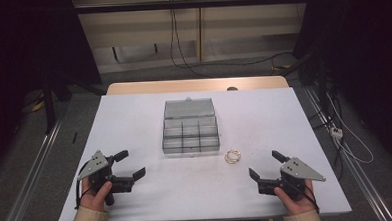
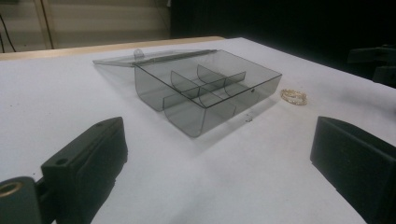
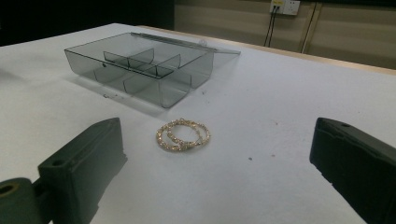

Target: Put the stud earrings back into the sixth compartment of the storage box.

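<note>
A clear grey compartment box [image 1: 190, 137] lies mid-table with its lid [image 1: 189, 109] folded flat behind it; its compartments [image 2: 205, 88] look empty. A coil of gold bracelets [image 1: 233, 156] lies on the white table just right of the box, also seen as gold bracelets [image 3: 182, 135] and a gold coil [image 2: 293, 96]. My left gripper [image 1: 130, 163] rests at the front left, jaws wide apart and empty, pointing toward the box [image 2: 205, 88]. My right gripper [image 1: 266, 164] rests at the front right, open and empty, aimed at the bracelets a short way ahead, box [image 3: 140, 70] beyond.
The white table [image 1: 134, 118] has bare room on both sides of the box. A wooden edge [image 1: 198, 85] runs along its far side. Cables [image 1: 181, 46] hang by the back wall; floor rails [image 1: 31, 167] flank the table.
</note>
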